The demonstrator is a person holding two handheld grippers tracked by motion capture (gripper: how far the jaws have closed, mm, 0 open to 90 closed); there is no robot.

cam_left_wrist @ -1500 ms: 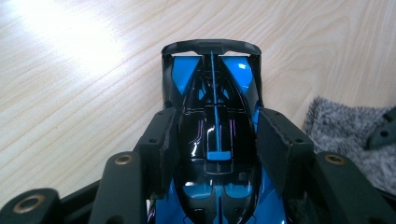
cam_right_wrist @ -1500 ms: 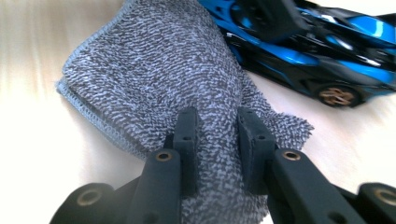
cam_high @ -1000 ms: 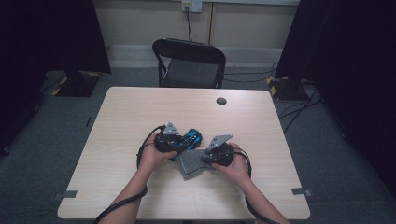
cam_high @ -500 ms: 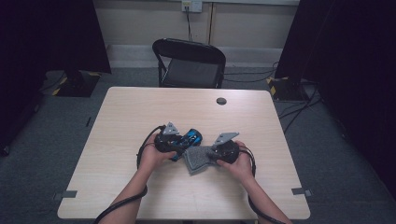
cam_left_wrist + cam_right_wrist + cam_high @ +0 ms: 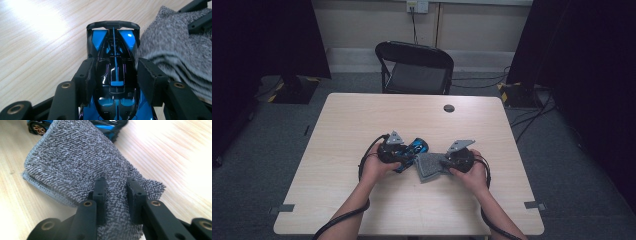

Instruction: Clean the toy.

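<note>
A: Grey terry cloth (image 5: 75,162) is seen folded into layers on the pale wooden desk (image 5: 362,120), near the middle of its near half. By what is it held?

B: It is held by the right gripper (image 5: 116,195). The fingers (image 5: 100,192) are closed onto a bunched part of the cloth, so that the fabric is pinched between the two pads. In the high view the right gripper (image 5: 451,161) is seen a little right of the desk's centre, closer to the near edge than to the far one.

A: And where is the toy car (image 5: 115,65) placed?

B: The blue and black toy car is clamped by the left gripper (image 5: 115,75), with one pad pressed on each flank of its body. Its black rear wing is pointed away from the gripper. In the high view the car (image 5: 416,147) is found just left of the desk's centre, with the left gripper (image 5: 404,156) beside it.

A: Are the car and the cloth apart?

B: The cloth is laid against the car's side, as is shown in the left gripper view, where the grey folds (image 5: 175,50) are met by the car's right flank. Whether the car rests on the desk or is lifted slightly cannot be told.

A: Is anything else noted?

B: A small dark disc (image 5: 449,108) is seen near the far edge, and a black folding chair (image 5: 414,67) stands beyond that edge.
</note>
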